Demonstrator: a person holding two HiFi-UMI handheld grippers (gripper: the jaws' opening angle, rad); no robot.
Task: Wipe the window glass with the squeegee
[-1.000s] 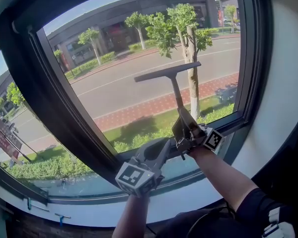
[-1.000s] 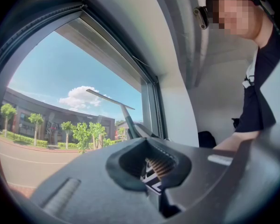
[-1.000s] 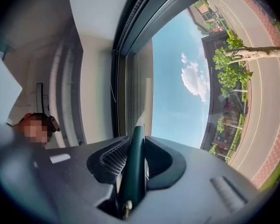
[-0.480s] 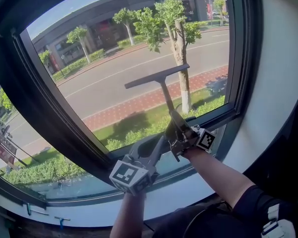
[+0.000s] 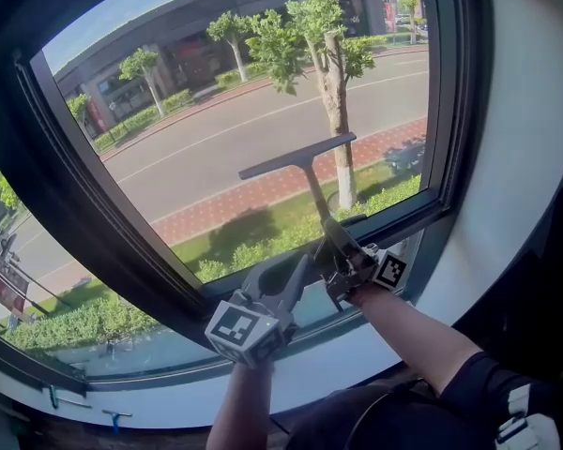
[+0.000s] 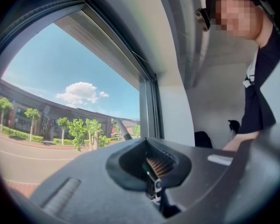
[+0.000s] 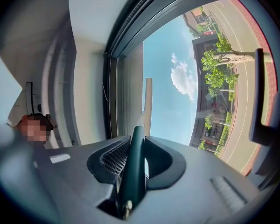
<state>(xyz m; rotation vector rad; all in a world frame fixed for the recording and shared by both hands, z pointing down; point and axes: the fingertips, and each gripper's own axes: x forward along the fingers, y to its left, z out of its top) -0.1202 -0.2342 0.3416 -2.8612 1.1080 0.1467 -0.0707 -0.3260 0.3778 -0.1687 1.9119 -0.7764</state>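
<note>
One squeegee (image 5: 298,157) clamped in right gripper (image 5: 332,236), seemingly touching glass (image 5: 206,129); left gripper (image 5: 291,272) closed.

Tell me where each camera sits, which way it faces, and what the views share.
Head view: on the person's head, looking down at the window glass. It shows both forearms, the left claw, and the right claw holding the squeegee.
Left gripper view: rides the left claw, facing up along the window frame to the sky. The claw is shut and empty, and the person's torso shows.
Right gripper view: rides the right claw, facing up the squeegee handle it clamps.
Shared: head and right gripper views both show the squeegee.
</note>
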